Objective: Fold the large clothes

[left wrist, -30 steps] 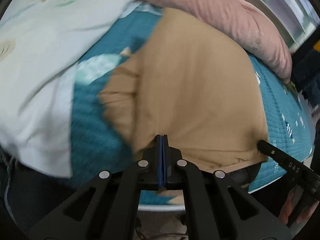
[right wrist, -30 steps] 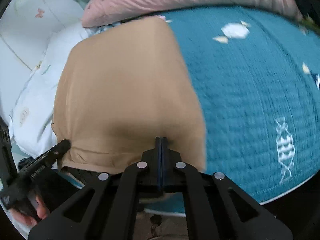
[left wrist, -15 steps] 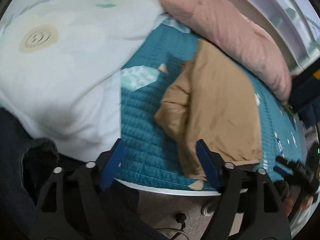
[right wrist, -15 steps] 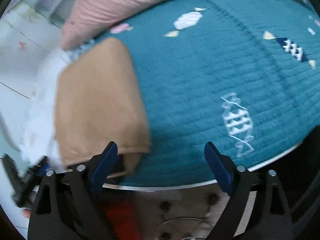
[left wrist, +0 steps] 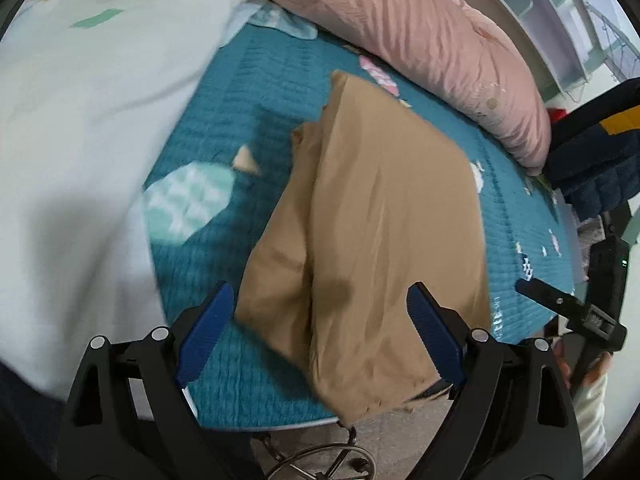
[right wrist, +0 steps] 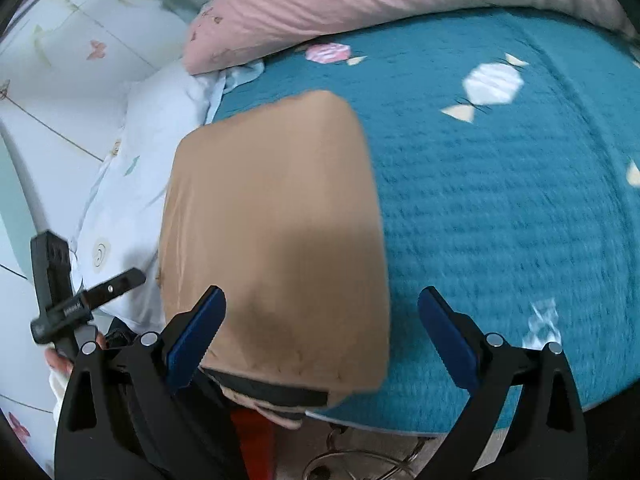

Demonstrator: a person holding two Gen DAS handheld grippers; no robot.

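The tan garment [left wrist: 384, 240] is lying folded into a compact stack on the teal quilted cover [left wrist: 224, 128] of the bed, near its front edge, with the near corner hanging slightly over that edge and a darker band [right wrist: 276, 390] showing beneath it in the right wrist view. By its look, the fabric is thin, soft and light; it is likely draping and sliding freely, so any fold is probably loosening if the stack is dragged by one layer only. A sensible hold is at the two near corners, pinching all layers together at the edge, or at the loose flap bunching along the left side of the stack in the left wrist view. The left gripper [left wrist: 320, 332] is hovering over the near end of the garment with its blue-padded fingers [left wrist: 202, 334] opening, already spread wide; cloth is lying below the gap, but the pads are pressing on nothing. The right gripper [right wrist: 320, 338] is likewise opening, its fingers [right wrist: 448, 340] spread wide over the garment's near edge and gripping nothing. A pink pillow [left wrist: 408, 36] is lying behind the garment, apart from it.
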